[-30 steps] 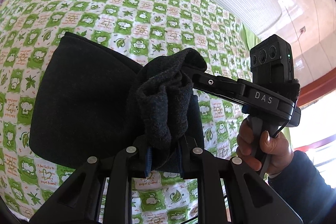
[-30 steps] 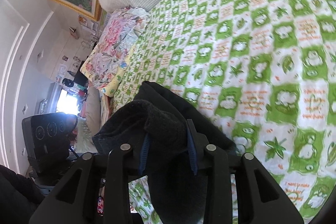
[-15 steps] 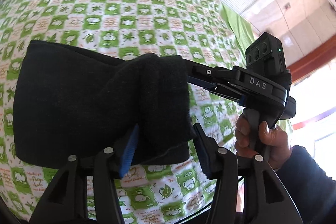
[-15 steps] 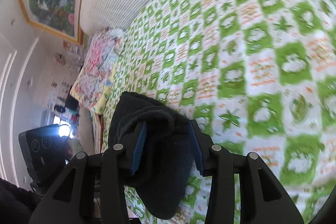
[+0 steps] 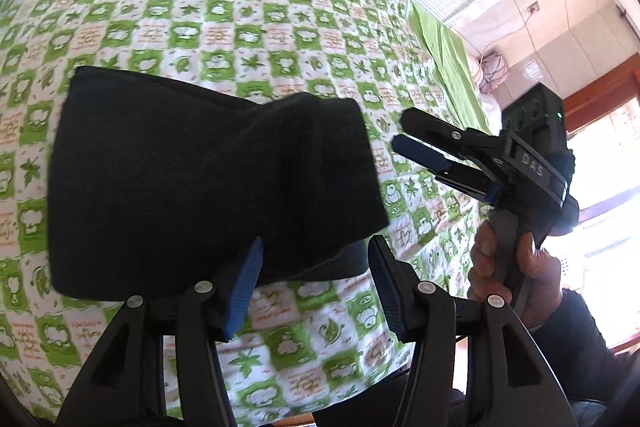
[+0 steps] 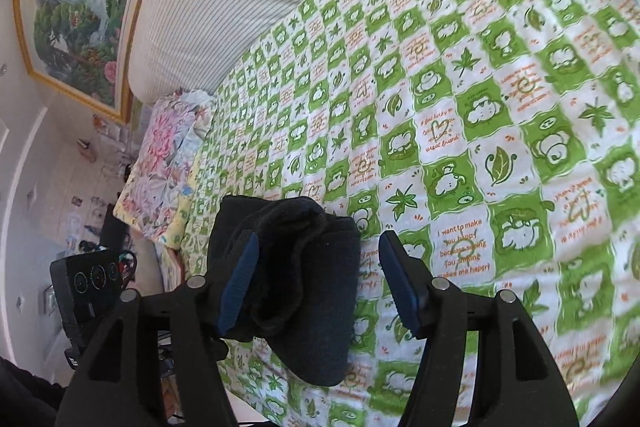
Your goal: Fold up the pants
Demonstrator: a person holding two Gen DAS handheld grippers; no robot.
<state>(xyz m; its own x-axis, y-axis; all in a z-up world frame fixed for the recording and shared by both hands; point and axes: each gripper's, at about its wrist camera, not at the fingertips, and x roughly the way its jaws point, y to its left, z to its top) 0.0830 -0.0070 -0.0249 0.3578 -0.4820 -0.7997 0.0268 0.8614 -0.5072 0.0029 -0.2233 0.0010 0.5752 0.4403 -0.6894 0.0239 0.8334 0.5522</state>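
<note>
Black pants (image 5: 208, 187) between parted hand-held grippers (image 5: 316, 287)

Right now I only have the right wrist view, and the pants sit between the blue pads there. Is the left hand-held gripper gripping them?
Observer: No. The left hand-held gripper has just been opening; its jaws stand open around a fold of the pants.
Operator: Is the right one touching the cloth?
Observer: In the left wrist view the right hand-held gripper, also just opening, is clear of the pants' edge, with green checked bedspread showing between them.
</note>
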